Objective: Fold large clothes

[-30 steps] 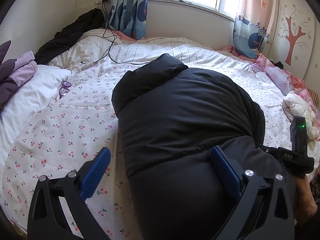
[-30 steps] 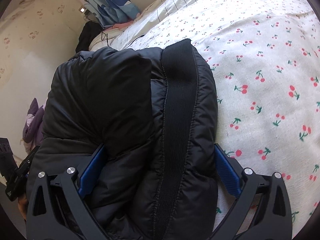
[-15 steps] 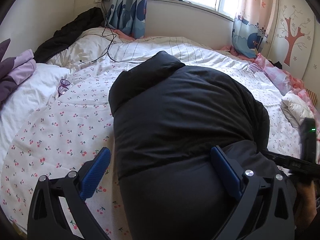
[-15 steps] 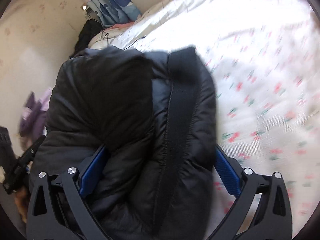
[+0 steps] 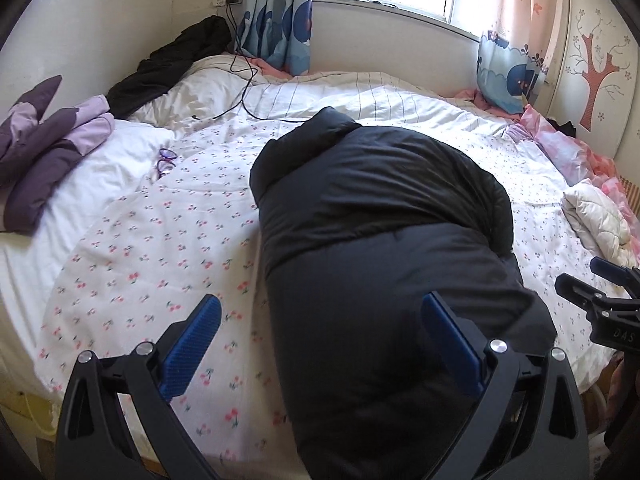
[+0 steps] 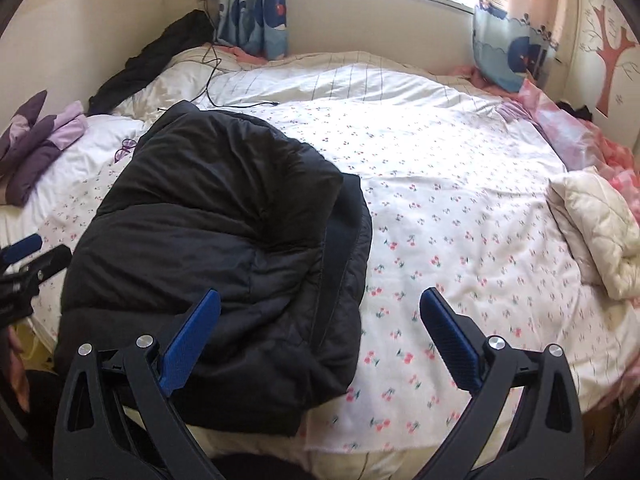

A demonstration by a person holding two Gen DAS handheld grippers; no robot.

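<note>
Black puffer jacket (image 5: 384, 240) lies folded in a thick, rounded bundle on the bed (image 5: 140, 248), near the front edge, collar end pointing twd the window. Left tool (image 5: 320, 344) hangs above its near-left part w/ jaws spread wide: right blue pad over the jacket, left pad over bare sheet, nothing pinched. Right tool (image 6: 320, 332) also spread, empty; left pad over the jacket's near-right corner, right pad over the sheet, so the jacket (image 6: 216, 248) sits mostly left of it. Can't tell if either pad touches the fabric. Jacket shell is matte, quilted, puffy, w/ soft creases; a flat dark band runs along its right edge in the right-wrist view. Sheet is white cotton-looking w/ small red cherry print, lightly wrinkled; a striped white cover lies behind it. Purple glasses (image 5: 166, 160) left of the jacket, well apart. Purple-lilac padded garment (image 5: 48, 148) at far left, cream quilted garment (image 6: 600, 232) at right, black cable (image 5: 244, 96) trailing over the pillow area.
</note>
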